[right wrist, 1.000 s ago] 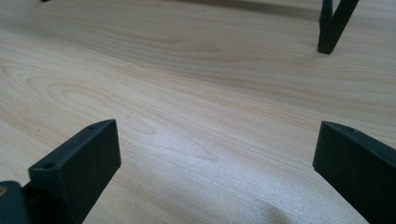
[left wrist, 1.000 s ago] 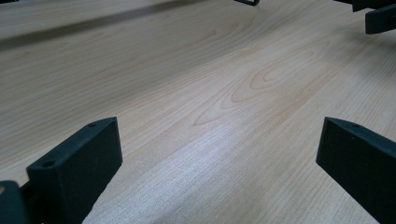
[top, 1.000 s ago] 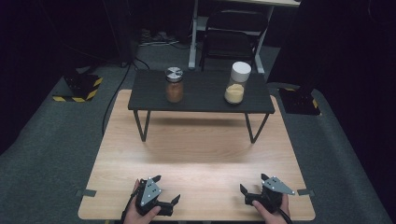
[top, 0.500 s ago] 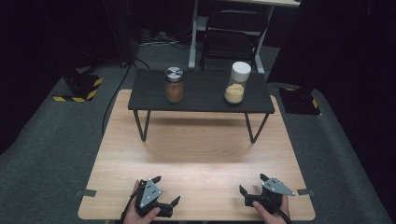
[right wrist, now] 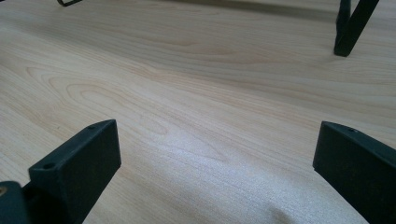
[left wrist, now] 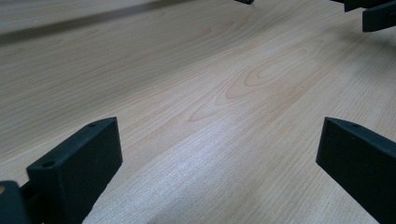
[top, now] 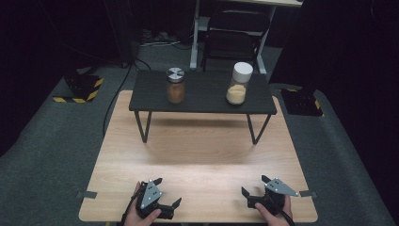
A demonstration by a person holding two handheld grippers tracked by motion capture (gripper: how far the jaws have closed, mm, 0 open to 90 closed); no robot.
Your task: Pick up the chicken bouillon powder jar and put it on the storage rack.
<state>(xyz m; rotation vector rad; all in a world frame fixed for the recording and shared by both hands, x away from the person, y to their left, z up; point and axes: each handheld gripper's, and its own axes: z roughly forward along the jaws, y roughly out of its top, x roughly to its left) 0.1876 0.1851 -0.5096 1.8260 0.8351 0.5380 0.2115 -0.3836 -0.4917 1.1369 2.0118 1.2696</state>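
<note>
Wooden table (top: 202, 155), hands (top: 141, 217) edge-cropped

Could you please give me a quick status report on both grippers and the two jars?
Left gripper and right gripper open, empty, low at the near table edge. Brown-filled glass jar with silver lid and yellow-filled jar with white lid upright on the black raised shelf, untouched. Nothing between.

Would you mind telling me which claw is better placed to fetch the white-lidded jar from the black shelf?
Probably the right claw: it sits open on the jar's side, whereas the left claw lies nearer the brown jar.
</note>
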